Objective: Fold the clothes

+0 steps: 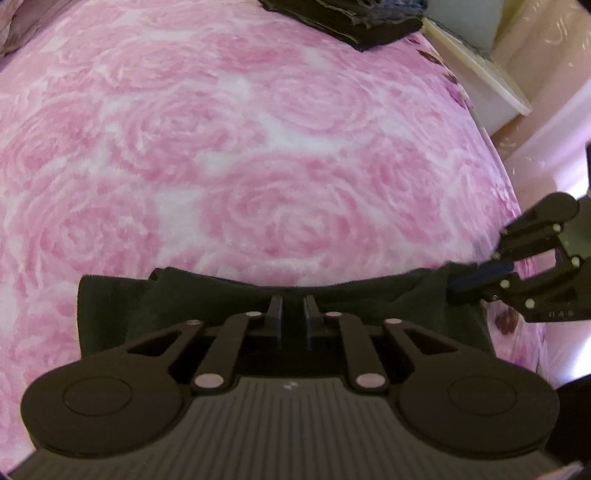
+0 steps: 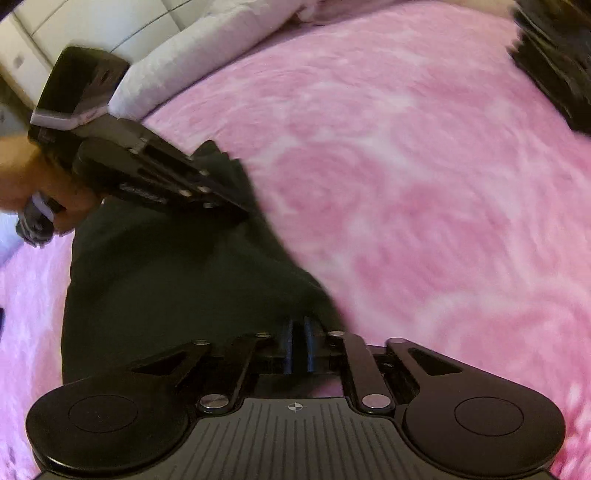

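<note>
likely the thin edge slips: the dark garment (image 1: 221, 295) lies on the pink bed (image 1: 258, 147), the right gripper (image 2: 300, 345) clamped on its corner, the left gripper (image 1: 293, 314) nearly closed with cloth between its fingers; uneven pulling could skew the fold.

We look from each wrist steeply down and close along its own fingers onto the pink rose blanket (image 1: 258, 147), the left view facing the dark folded pile (image 1: 354, 22) at the far edge, and both views share the black garment (image 2: 166, 280) and catch the opposite gripper
</note>
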Available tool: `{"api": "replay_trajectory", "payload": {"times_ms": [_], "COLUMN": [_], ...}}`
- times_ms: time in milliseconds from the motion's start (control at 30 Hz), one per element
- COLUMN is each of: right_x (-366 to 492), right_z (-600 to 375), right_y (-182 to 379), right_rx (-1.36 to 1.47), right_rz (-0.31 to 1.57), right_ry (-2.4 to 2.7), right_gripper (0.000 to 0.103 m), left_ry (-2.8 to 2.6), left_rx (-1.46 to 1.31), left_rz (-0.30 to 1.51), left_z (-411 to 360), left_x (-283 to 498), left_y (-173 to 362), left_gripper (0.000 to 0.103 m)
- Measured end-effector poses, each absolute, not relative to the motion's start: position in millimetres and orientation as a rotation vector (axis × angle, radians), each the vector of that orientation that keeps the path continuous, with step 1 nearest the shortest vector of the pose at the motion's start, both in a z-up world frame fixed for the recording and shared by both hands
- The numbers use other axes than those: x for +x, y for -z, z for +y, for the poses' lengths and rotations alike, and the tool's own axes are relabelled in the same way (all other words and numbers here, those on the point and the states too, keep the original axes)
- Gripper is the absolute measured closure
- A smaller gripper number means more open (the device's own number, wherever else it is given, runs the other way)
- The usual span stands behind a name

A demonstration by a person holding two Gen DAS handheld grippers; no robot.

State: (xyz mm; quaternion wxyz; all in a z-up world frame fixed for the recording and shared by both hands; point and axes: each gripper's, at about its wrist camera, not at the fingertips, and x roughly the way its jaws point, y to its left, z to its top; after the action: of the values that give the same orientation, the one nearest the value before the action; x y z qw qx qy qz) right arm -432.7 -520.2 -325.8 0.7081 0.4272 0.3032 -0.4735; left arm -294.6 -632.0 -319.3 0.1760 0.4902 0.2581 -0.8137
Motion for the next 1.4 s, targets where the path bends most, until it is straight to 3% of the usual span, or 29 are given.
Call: {"api": "replay_trajectory", "payload": {"times_ms": [200,500,600,667,733,833,967,1400], "right_x": [-428.1,-421.0,-400.4,-384.9,-367.4,-336.0,-298.5,-239.2], "right_z": [-502.1,-452.0,-439.0,-431.1,-424.5,-416.4,-400.0,-357.6], "right_y": [317.1,273.2,251.5,235.7,219.2,196.4,170.2,130.0], "right_rx": [0.871,0.903,0.907,0.905,0.9,0.89,0.862,0.775], "right_rz": [0.808,0.87,0.878,0.887,0.885,0.916,0.946,0.966], "right_ry": [1.049,1.152,1.152,1.165,1.173,1.166,1.157,1.187], "right_gripper": [0.097,0.082,0.062,0.044,0.04,0.038,0.037,0.037], "left_ry": [2.218,1.921,1.853,1.846,1.846,1.871,1.934,2.058], "left_rx": [1.326,1.258,1.261,1.243,1.224,1.229,1.248,1.176], "left_rz": [0.708,0.66,0.697,0.702,0.693,0.581,0.465,0.4], "left_z": [-628.1,-588.2,-553.2,-531.2,-508.6,-474.1,-433.1,-372.0], "left_x": [-286.2,-167.8,-130.6,-111.0,-93.6,-84.6,-79.8,-63.6], "left_y": [301.3,239.7,217.4,202.7,187.8,166.4,143.7,107.3], "left_gripper": [0.092,0.086,0.083,0.078,0.074,0.067,0.067,0.067]}}
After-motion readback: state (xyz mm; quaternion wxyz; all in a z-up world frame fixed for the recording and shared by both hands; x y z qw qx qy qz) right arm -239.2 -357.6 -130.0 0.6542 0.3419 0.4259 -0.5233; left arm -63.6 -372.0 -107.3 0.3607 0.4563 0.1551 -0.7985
